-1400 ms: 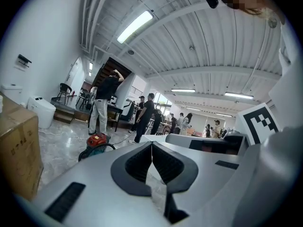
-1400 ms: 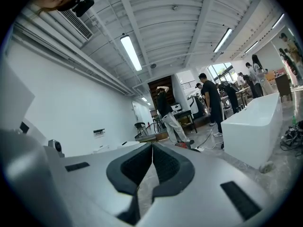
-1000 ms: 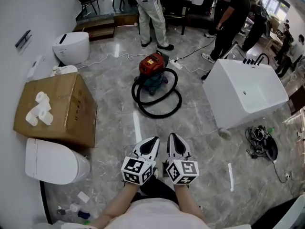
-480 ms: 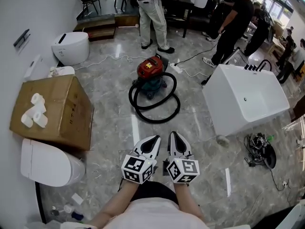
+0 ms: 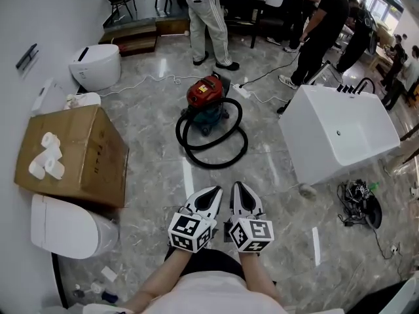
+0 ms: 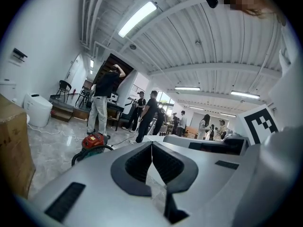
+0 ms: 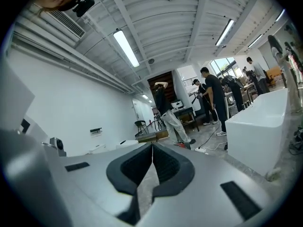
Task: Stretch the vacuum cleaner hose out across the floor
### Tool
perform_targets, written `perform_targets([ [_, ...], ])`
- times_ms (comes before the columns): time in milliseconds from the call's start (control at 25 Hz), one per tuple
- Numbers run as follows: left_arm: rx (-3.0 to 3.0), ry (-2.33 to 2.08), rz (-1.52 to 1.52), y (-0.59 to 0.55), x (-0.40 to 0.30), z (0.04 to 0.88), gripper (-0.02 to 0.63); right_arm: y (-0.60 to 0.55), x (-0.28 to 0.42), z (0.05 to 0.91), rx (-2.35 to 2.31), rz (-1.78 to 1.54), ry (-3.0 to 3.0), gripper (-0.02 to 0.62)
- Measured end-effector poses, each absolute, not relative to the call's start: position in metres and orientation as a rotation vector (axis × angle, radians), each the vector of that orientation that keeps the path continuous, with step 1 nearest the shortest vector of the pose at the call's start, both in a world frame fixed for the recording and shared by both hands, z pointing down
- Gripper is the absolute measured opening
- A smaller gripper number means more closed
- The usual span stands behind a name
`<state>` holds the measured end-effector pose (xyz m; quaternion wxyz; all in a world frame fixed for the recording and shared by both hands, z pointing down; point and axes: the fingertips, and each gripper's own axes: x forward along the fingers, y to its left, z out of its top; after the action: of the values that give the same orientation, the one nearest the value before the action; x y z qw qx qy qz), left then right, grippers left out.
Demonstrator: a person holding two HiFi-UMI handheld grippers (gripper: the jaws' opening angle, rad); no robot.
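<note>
A red and teal vacuum cleaner stands on the grey marble floor in the head view, its black hose coiled in loops around and in front of it. In the left gripper view the vacuum cleaner shows small, ahead of the jaws. My left gripper and right gripper are side by side at the bottom centre, well short of the hose. Both are shut with nothing between their jaws; the left gripper and the right gripper each show their tips meeting.
A white bathtub stands to the right, with a tangle of cables beside it. A cardboard box with paper rolls and two white toilets line the left wall. Several people stand behind the vacuum. A white cord crosses the floor.
The view has shifted slightly toward the vacuum; the box and toilets slid a little left and down. Both grippers stay side by side and shut.
</note>
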<state>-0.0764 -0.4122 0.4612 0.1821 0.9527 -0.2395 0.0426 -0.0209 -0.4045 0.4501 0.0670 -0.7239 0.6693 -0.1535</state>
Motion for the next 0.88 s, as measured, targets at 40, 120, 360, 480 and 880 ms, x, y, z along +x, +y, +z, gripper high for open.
perform_targets([
  [40, 2.689, -0.672, 0.122, -0.415, -0.075, 0.462, 0.009, -0.405, -0.019, 0.451, -2.188, -0.465, 2.01, 0.017],
  [120, 2.688, -0.662, 0.126, -0.421, -0.07, 0.463, 0.009, -0.408, -0.013, 0.452, -2.199, -0.466, 1.993, 0.017],
  [360, 2.692, -0.606, 0.128, -0.434, -0.046, 0.467, 0.009, -0.422, 0.009, 0.454, -2.239, -0.457, 1.953, 0.017],
  [480, 2.698, -0.578, 0.128, -0.441, -0.035, 0.468, 0.009, -0.43, 0.017, 0.454, -2.252, -0.451, 1.947, 0.017],
  [880, 2.694, -0.551, 0.151, -0.48, -0.002, 0.471, 0.009, -0.471, 0.043, 0.461, -2.258, -0.483, 1.939, 0.017],
])
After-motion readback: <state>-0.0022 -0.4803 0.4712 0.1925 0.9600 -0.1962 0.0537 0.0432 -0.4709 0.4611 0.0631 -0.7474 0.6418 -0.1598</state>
